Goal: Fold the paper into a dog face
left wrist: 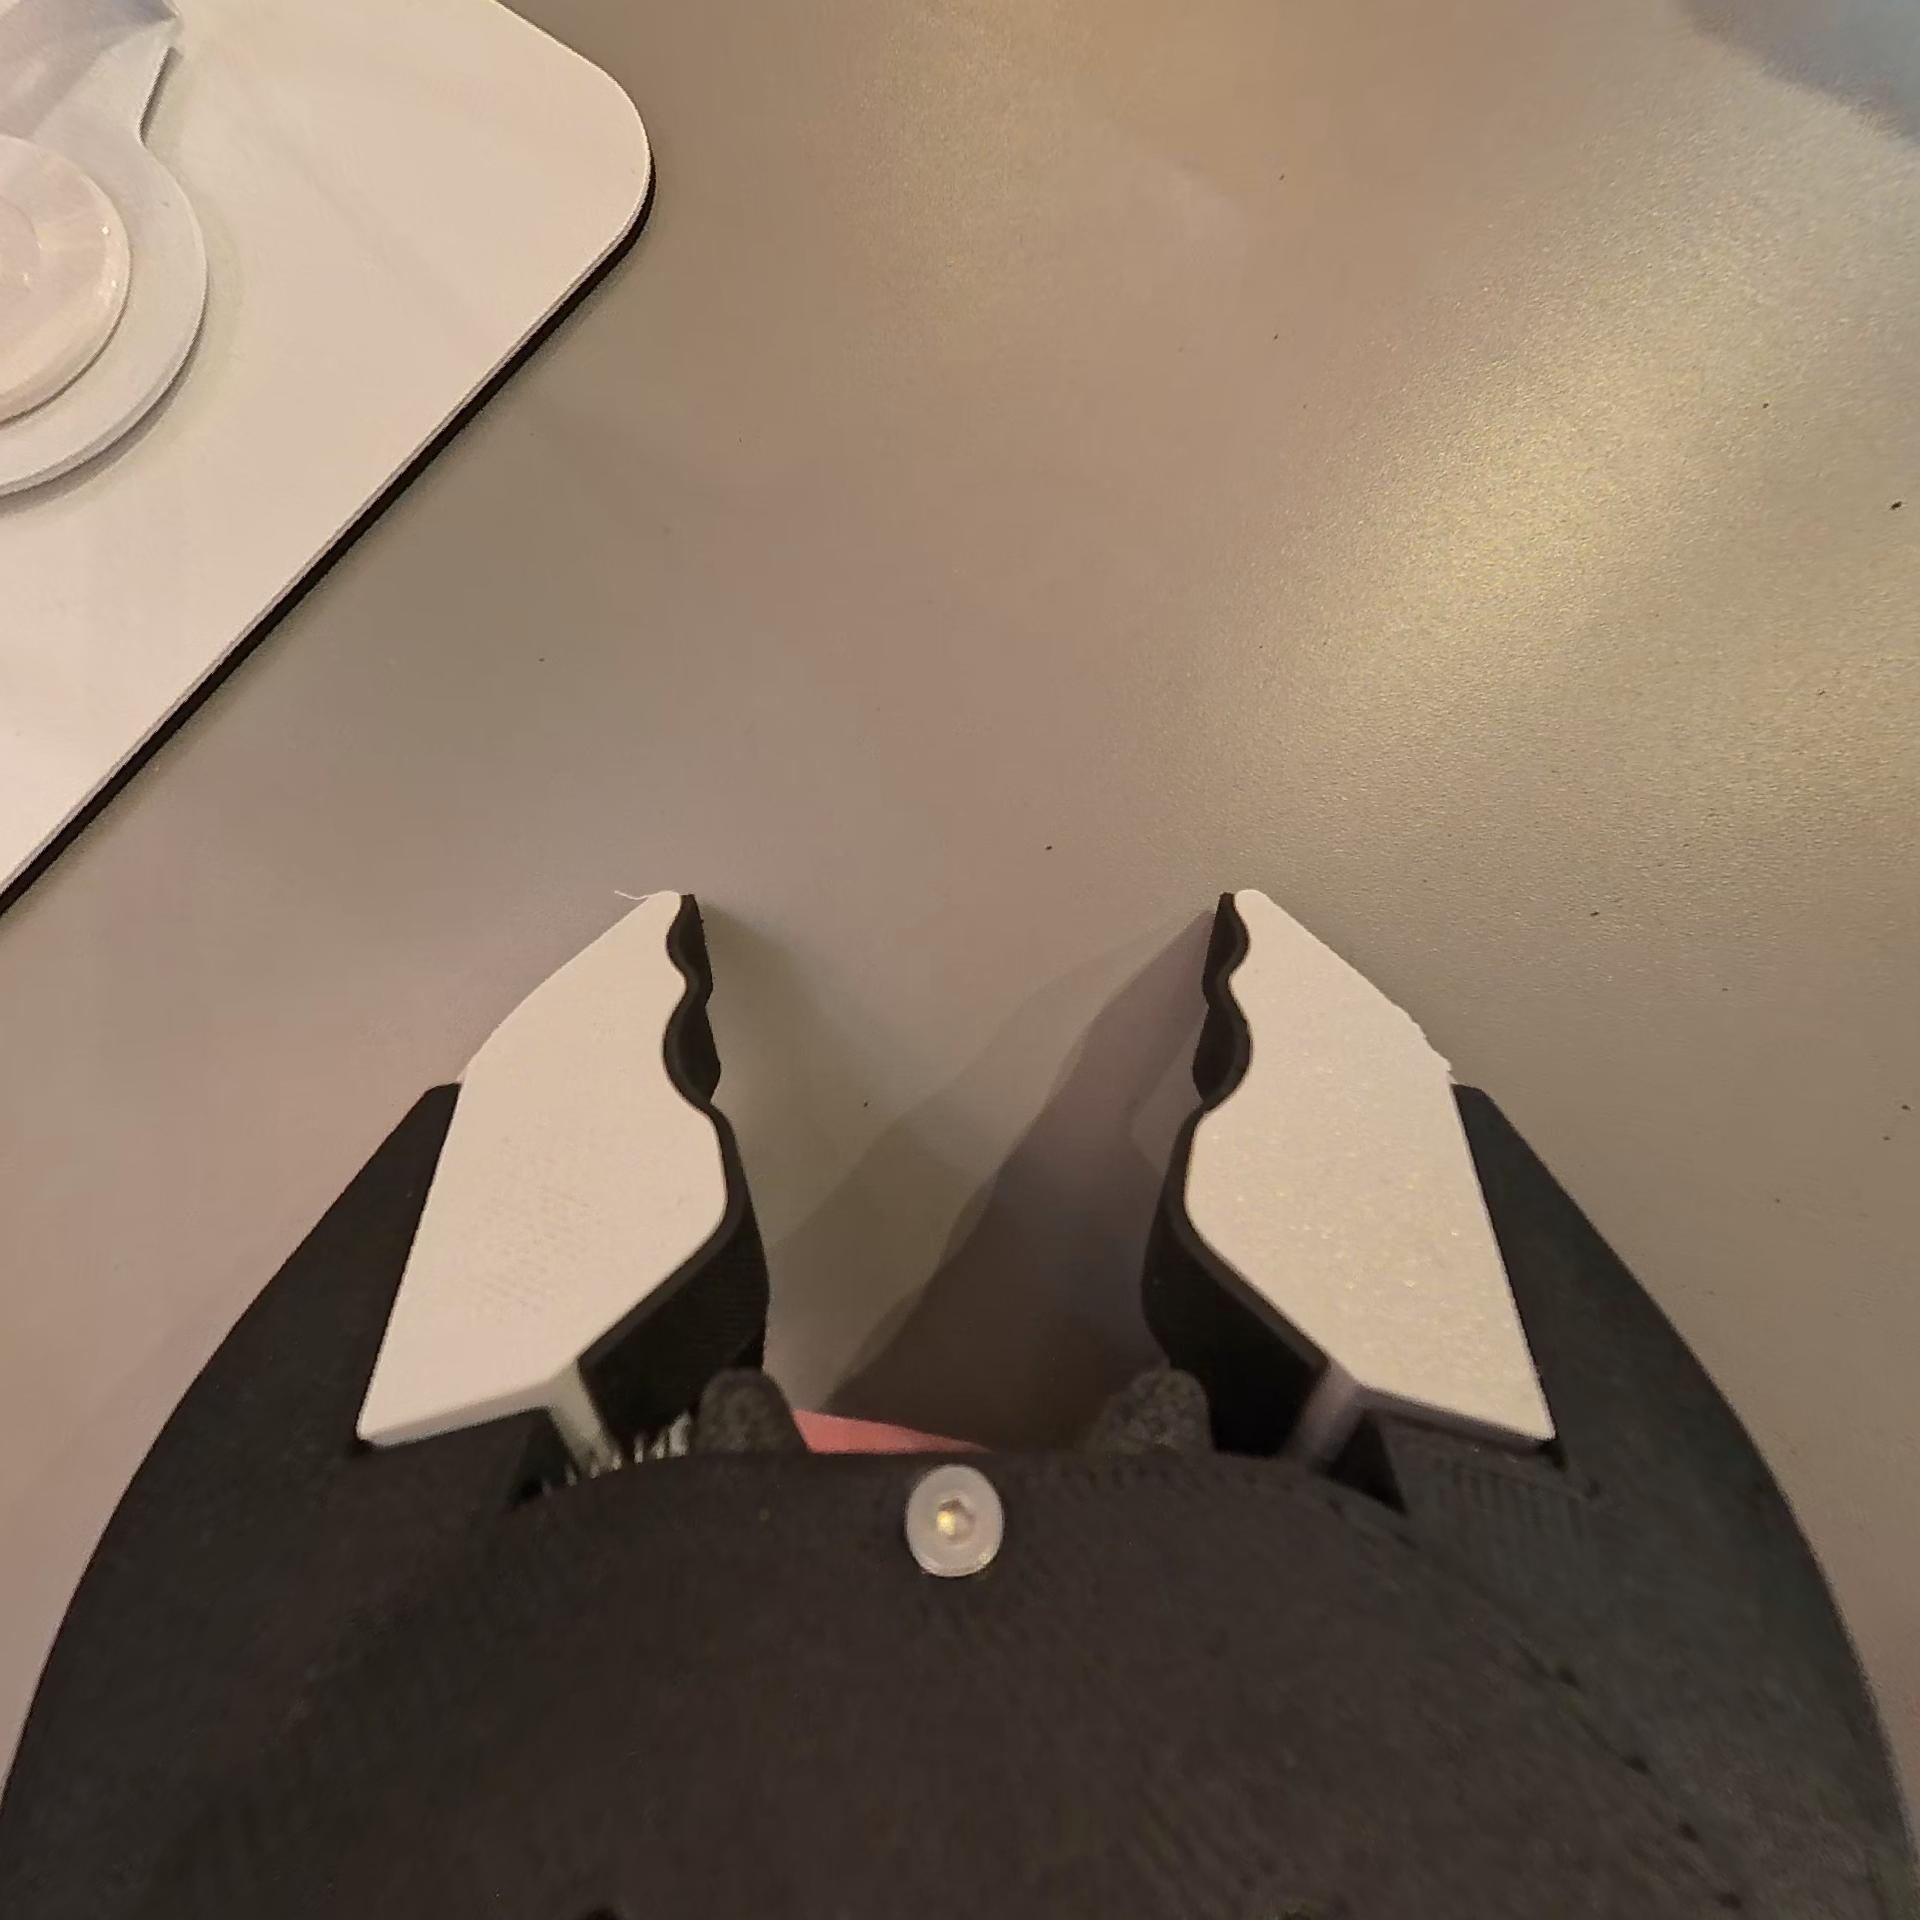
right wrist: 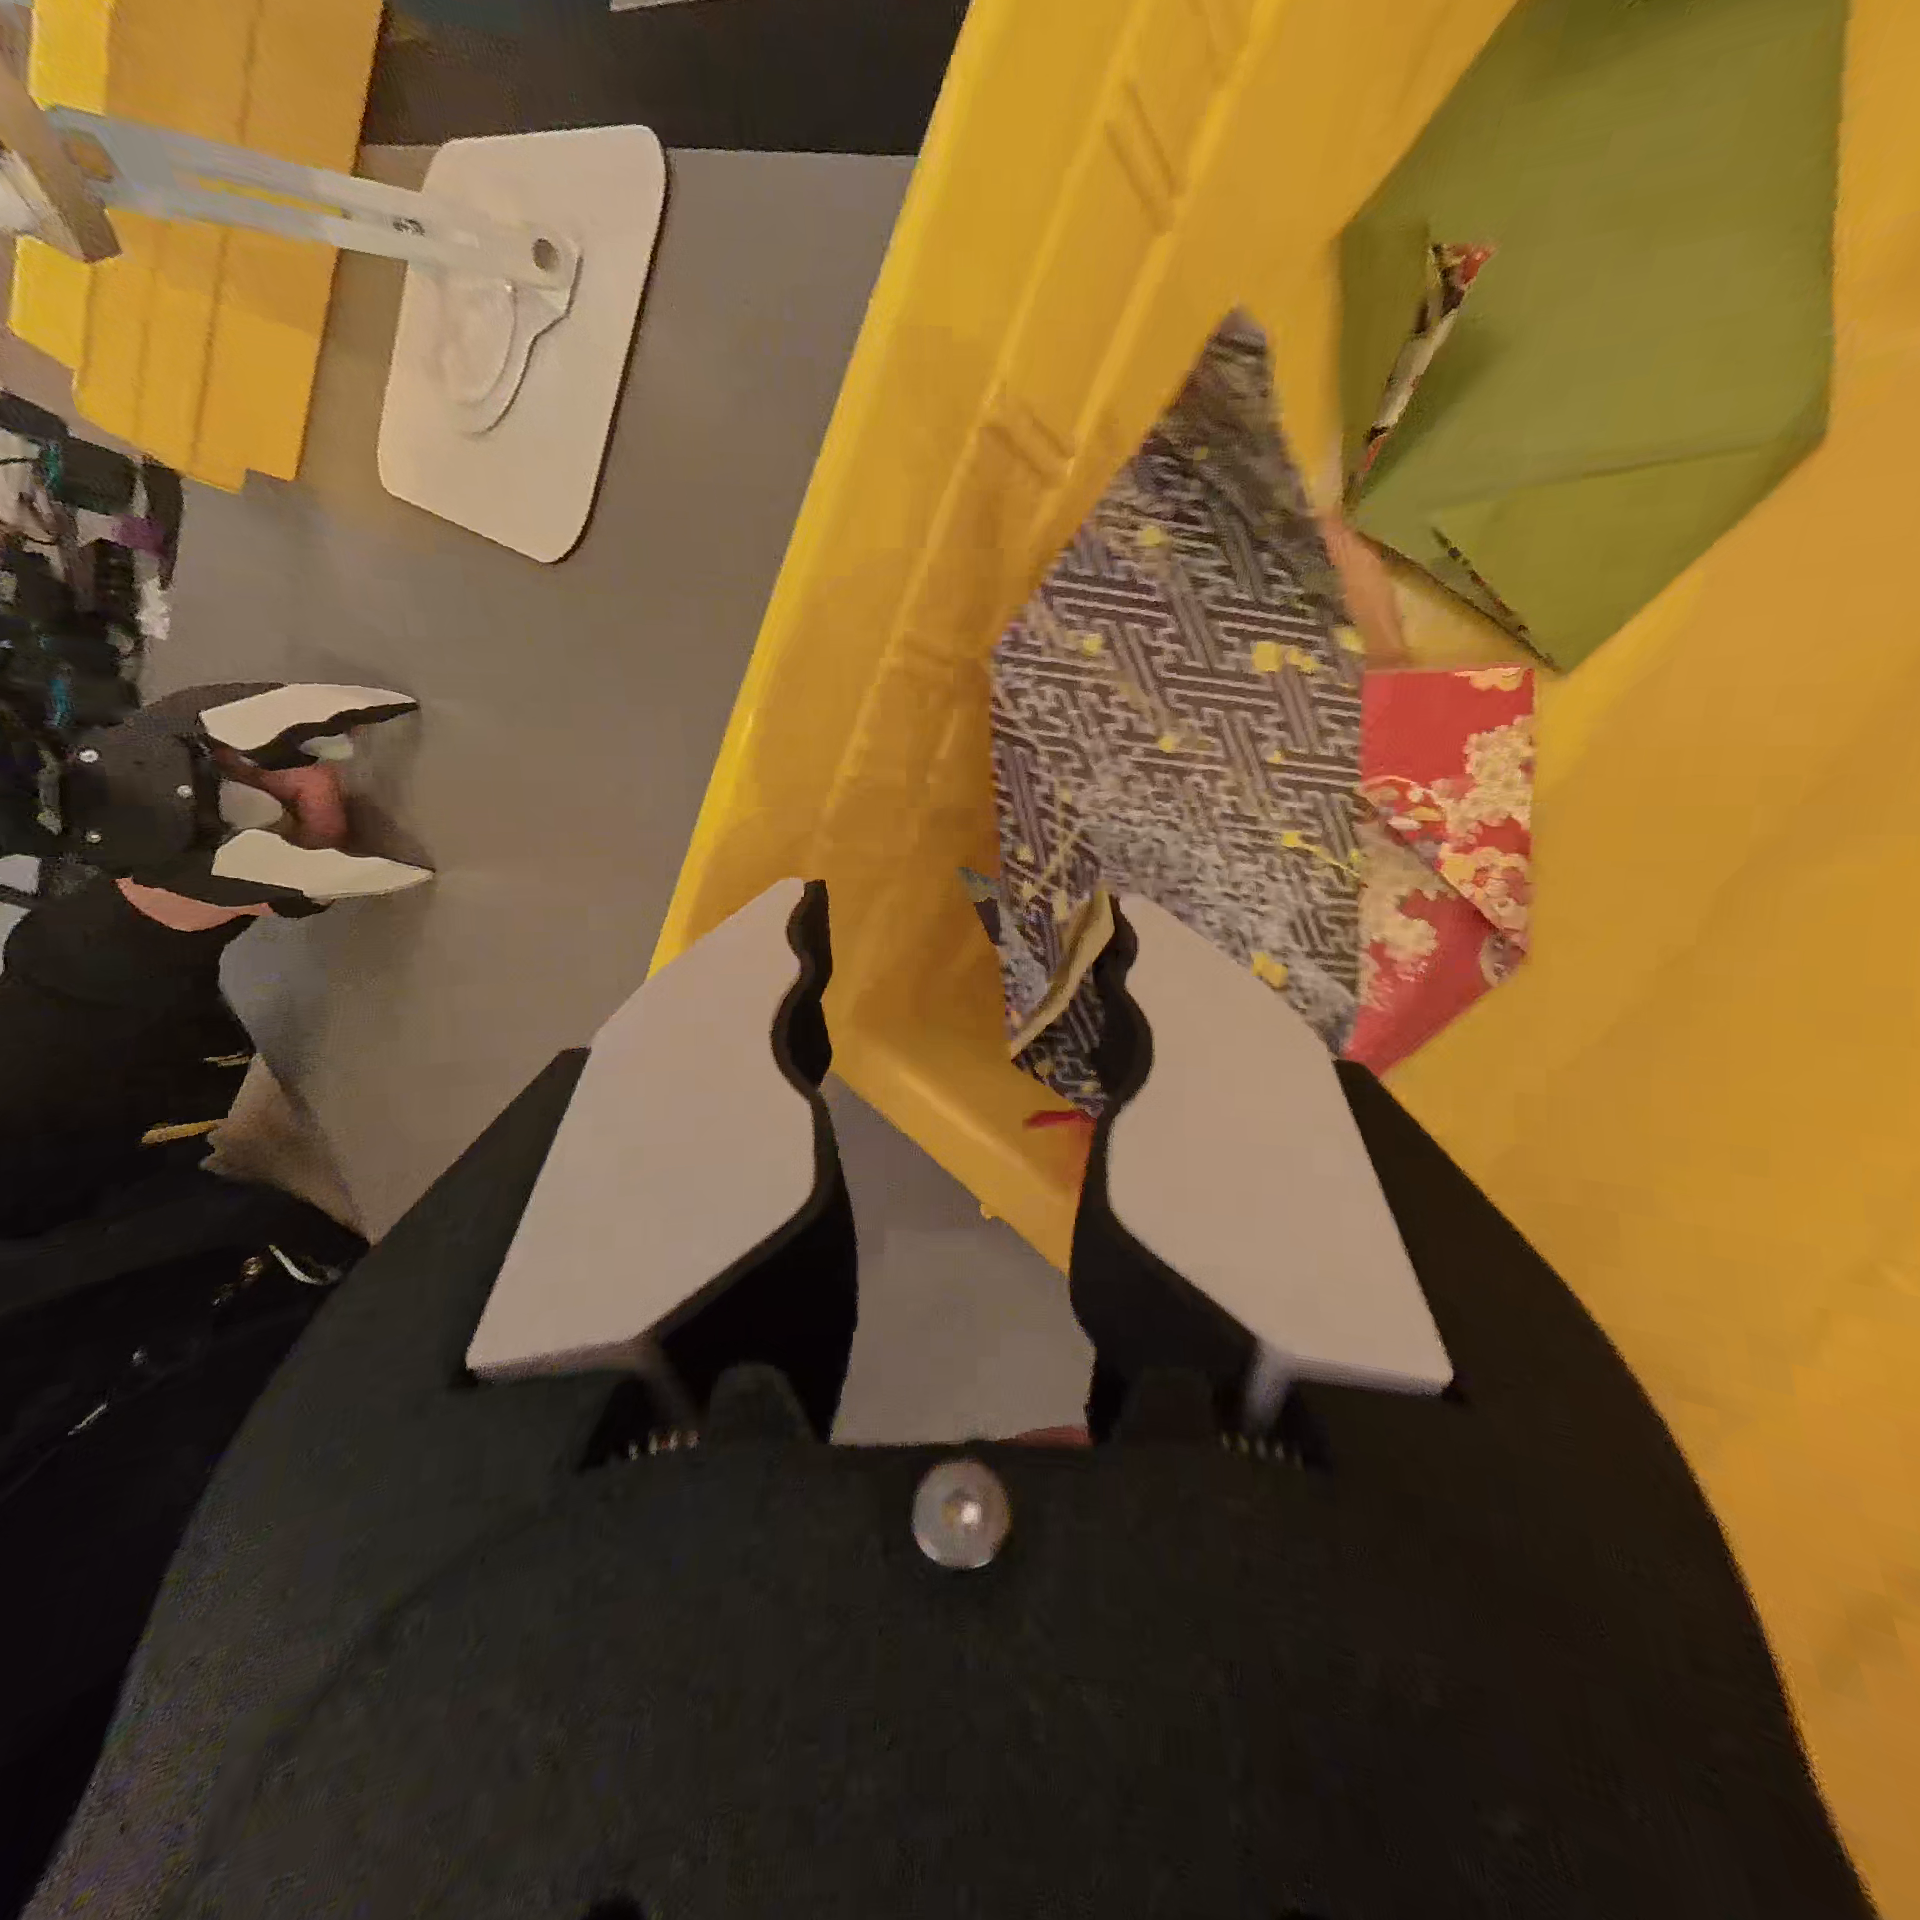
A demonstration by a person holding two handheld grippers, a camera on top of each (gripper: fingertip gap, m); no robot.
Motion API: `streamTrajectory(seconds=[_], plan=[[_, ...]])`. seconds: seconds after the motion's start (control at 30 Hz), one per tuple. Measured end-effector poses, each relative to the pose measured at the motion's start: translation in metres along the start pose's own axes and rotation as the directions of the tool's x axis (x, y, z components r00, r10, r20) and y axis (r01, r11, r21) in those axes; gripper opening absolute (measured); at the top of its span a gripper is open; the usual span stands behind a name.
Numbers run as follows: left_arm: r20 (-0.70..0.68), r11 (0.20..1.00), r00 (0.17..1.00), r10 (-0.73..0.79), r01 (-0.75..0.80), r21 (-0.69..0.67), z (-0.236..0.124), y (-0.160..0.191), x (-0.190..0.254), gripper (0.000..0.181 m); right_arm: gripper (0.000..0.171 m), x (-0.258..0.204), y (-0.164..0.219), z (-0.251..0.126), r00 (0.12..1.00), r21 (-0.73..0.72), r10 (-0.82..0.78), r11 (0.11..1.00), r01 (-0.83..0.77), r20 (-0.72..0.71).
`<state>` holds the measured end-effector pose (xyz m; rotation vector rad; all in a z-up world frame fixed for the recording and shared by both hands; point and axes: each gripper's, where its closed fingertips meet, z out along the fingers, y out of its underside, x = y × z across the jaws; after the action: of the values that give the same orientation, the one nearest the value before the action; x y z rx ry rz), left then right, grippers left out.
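Observation:
My right gripper (right wrist: 966, 904) is open and empty, straddling the near rim of a yellow bin (right wrist: 935, 582). Inside the bin lie folded papers: a grey patterned sheet with yellow flecks (right wrist: 1174, 727), a red floral sheet (right wrist: 1455, 821) and a green sheet (right wrist: 1600, 343). The right fingertip is close to the grey patterned sheet. My left gripper (left wrist: 956, 904) is open and empty, low over the bare grey table (left wrist: 1039, 520). It also shows in the right wrist view (right wrist: 416, 790), far left, apart from the bin.
A white rounded board (left wrist: 312, 312) with a clear round fitting lies at the table's far left; it also shows in the right wrist view (right wrist: 582, 416) with a pale bar fixed to it. Another yellow box (right wrist: 197, 239) stands beyond it. A person in dark clothing (right wrist: 104, 1091) is at the left. The grippers' ends are close to 40 cm from one another.

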<state>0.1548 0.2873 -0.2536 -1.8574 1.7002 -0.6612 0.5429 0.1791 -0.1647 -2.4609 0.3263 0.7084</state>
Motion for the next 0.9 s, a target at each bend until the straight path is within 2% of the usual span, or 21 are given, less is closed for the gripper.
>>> streamTrajectory(seconds=[0.07, 0.17, 0.27, 0.4, 0.57, 0.6, 0.7, 0.77, 0.9], plan=[[0.0, 1.0, 1.0, 0.0, 0.0, 0.0, 0.0, 0.0, 0.0, 0.09, 0.049, 0.002, -0.001, -0.016, 0.999, 0.027, 0.01, 1.0, -0.009, -0.032], [0.0, 1.0, 1.0, 0.0, 0.0, 0.0, 0.0, 0.0, 0.0, 0.09, 0.042, 0.019, 0.005, -0.04, 0.985, 0.059, 0.038, 0.998, -0.028, -0.171], [0.0, 1.0, 1.0, 0.0, 0.0, 0.0, 0.0, 0.0, 0.0, 0.09, 0.045, 0.039, 0.023, -0.05, 0.958, 0.019, 0.09, 0.996, -0.089, -0.272], [0.0, 1.0, 1.0, 0.0, 0.0, 0.0, 0.0, 0.0, 0.0, 0.09, 0.049, 0.056, 0.048, -0.039, 0.935, -0.097, 0.096, 0.986, -0.137, -0.341], [0.001, 1.0, 1.0, 0.0, 0.0, 0.0, 0.0, 0.0, 0.0, 0.09, 0.032, 0.066, 0.059, -0.015, 0.938, -0.18, 0.103, 0.969, -0.17, -0.33], [0.001, 1.0, 1.0, 0.0, 0.0, 0.0, 0.0, 0.0, 0.0, 0.09, 0.021, 0.065, 0.057, -0.013, 0.941, -0.18, 0.104, 0.969, -0.169, -0.323], [0.001, 1.0, 1.0, 0.0, 0.0, 0.0, 0.0, 0.0, 0.0, 0.09, 0.023, 0.056, 0.055, -0.006, 0.956, -0.232, 0.073, 0.962, -0.142, -0.284], [0.001, 1.0, 1.0, 0.0, 0.0, 0.0, 0.0, 0.0, 0.0, 0.09, 0.029, 0.057, 0.047, -0.009, 0.948, -0.238, 0.037, 0.964, -0.117, -0.315], [0.001, 1.0, 1.0, 0.0, 0.0, 0.0, 0.0, 0.0, 0.0, 0.09, 0.039, 0.051, -0.002, -0.02, 0.933, -0.138, -0.064, 0.99, 0.015, -0.355]])
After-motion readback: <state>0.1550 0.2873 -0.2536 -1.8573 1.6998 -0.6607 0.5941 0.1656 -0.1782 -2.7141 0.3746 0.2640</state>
